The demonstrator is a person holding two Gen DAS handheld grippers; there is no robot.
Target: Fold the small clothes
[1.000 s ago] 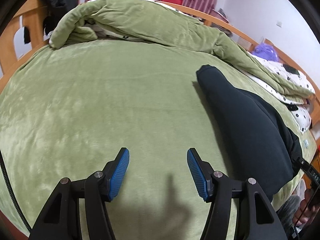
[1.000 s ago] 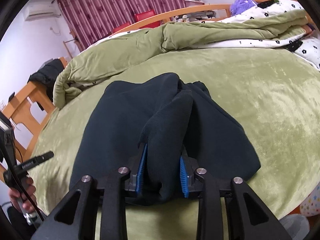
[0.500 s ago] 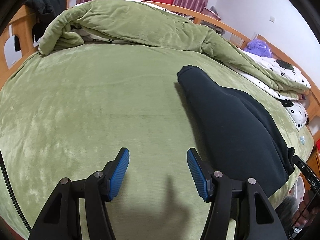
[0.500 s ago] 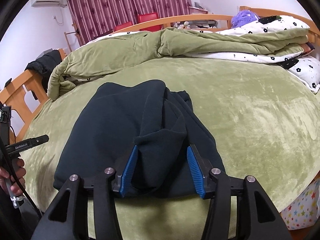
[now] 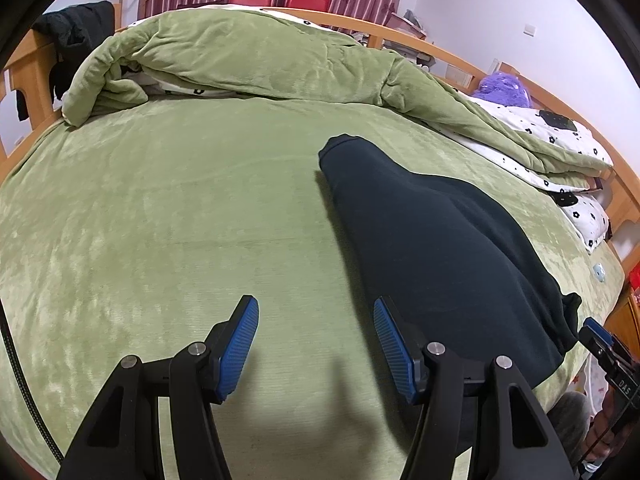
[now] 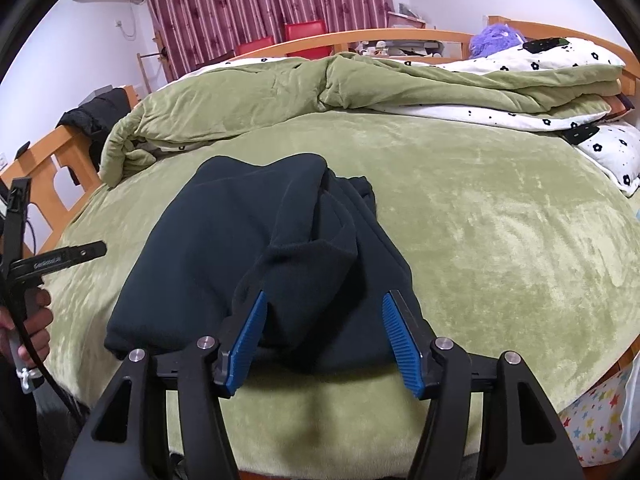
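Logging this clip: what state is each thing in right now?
Dark garment: folded, lying on the bed, released.
Left hand-held gripper: open, empty, over bare bedspread.
Right hand-held gripper: just opened, pads clear of the garment's fold.
Green quilt: bunched at the far side.

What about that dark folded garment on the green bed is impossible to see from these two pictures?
- Dark garment: its kind; both views show only folded layers.
- Its near edge, right wrist view: behind the right gripper.
- Its near right corner, left wrist view: cut off by the left gripper's finger.
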